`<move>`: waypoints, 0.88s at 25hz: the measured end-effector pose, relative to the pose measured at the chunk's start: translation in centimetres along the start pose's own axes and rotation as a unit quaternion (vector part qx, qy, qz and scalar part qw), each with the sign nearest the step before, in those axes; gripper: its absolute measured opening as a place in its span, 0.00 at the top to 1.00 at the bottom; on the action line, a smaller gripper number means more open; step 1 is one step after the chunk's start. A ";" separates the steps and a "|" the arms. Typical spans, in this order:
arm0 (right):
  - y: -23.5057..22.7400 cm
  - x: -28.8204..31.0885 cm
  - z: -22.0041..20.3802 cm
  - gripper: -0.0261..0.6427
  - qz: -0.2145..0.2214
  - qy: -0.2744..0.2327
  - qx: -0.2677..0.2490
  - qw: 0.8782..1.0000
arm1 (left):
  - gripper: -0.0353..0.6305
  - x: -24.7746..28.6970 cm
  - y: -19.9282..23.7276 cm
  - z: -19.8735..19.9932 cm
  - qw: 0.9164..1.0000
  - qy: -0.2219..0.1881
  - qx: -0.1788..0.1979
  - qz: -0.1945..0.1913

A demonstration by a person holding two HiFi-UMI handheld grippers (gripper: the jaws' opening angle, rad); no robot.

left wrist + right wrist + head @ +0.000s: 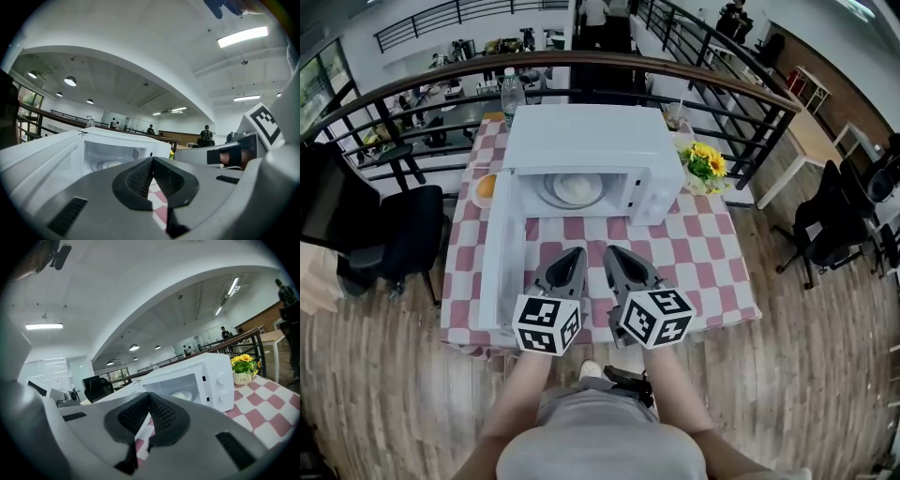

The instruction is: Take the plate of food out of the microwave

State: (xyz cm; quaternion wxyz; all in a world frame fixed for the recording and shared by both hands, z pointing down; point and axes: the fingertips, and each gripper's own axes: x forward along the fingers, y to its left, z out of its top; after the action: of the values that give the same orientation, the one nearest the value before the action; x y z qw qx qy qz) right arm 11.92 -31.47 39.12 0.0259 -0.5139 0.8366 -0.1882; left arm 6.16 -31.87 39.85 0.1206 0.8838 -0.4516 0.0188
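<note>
Two grippers, side by side over the near edge of the tabletop (712,267): left gripper (578,253) and right gripper (610,251). Each has its jaws clenched together on nothing, tips pointing at the microwave (581,141) and apart from it.
One plate of food (573,189): inside the open microwave cavity, with a pale mound on it; the kind of food is not legible.
One microwave door (501,253): swung wide toward the near left corner, just beside the left gripper.
One pot of yellow flowers (705,162): right of the microwave, near the far right corner.
One water bottle (513,92): at the far edge, lower part hidden behind the microwave.
One orange item (487,186): at the left edge, partly cut off by the door; it cannot be identified.
One railing (422,82): beyond the far edge.
</note>
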 end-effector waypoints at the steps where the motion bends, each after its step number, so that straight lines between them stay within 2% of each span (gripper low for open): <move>1: -0.5 0.5 0.0 0.92 0.001 0.003 0.001 1.000 | 0.94 0.5 0.1 -0.1 1.000 0.000 -0.001 0.004; 7: -3.7 2.6 -0.5 0.92 -0.003 0.023 0.015 1.000 | 0.94 3.2 0.9 -0.9 1.000 0.008 -0.001 0.022; 12: -4.6 3.9 -0.9 0.91 0.011 0.036 0.025 0.999 | 0.94 4.2 1.9 -0.6 0.999 0.008 -0.002 0.036; 13: -4.7 4.1 -1.0 0.81 0.015 0.037 0.030 0.999 | 0.94 4.4 2.0 -0.6 0.999 0.009 -0.002 0.039; 16: -5.2 4.6 -1.2 0.67 0.020 0.034 0.044 0.998 | 0.94 4.9 2.5 -0.6 0.999 0.010 -0.002 0.044; 20: -6.6 5.4 -1.6 0.56 0.013 0.026 0.074 0.997 | 0.94 5.6 2.8 -0.8 0.999 0.016 0.002 0.046; 22: -7.4 5.9 -1.9 0.56 0.005 0.023 0.094 0.995 | 0.94 6.0 3.0 -0.9 0.999 0.018 0.003 0.046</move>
State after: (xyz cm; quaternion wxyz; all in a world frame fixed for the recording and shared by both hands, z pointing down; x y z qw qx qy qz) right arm 15.02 -38.98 44.33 0.0555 -0.5004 0.8181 -0.2780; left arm 7.32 -38.09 42.18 0.1248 0.8620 -0.4895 0.0415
